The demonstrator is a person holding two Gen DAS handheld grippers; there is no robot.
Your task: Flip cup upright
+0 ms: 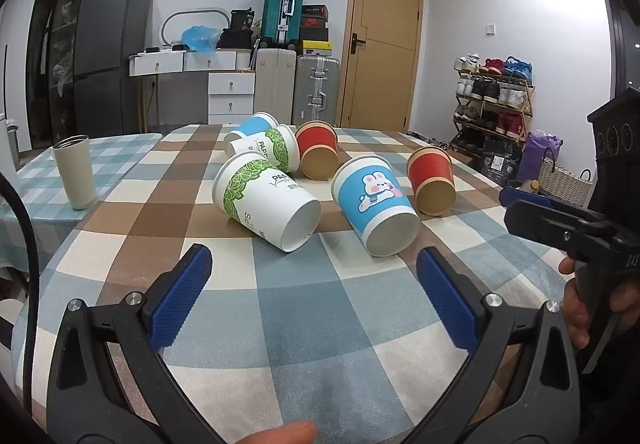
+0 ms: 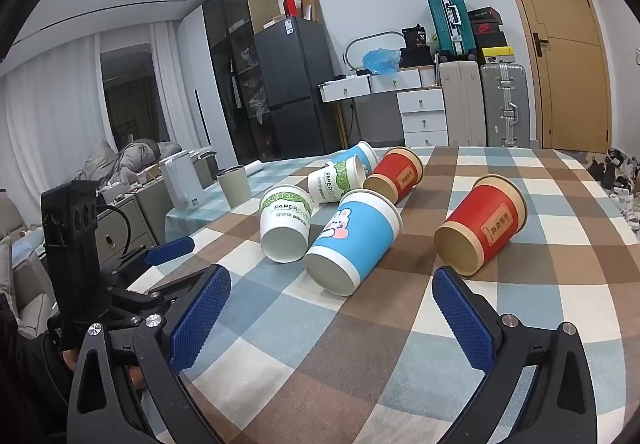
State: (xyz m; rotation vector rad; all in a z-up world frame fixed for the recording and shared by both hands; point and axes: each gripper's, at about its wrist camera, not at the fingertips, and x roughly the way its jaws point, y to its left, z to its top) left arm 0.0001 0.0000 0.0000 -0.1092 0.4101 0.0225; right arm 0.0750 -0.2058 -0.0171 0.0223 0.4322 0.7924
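Several paper cups lie on their sides on the checked tablecloth. Nearest are a green-leaf white cup, a blue bunny cup and a red cup. Behind them lie another green-leaf cup, a second blue cup and a second red cup. My left gripper is open and empty, just short of the two nearest cups. My right gripper is open and empty, in front of the bunny cup and red cup.
A grey metal tumbler stands upright at the left on a second, teal-checked table. The right gripper's body shows at the right edge of the left wrist view. Suitcases, drawers, a fridge and a door stand beyond the table.
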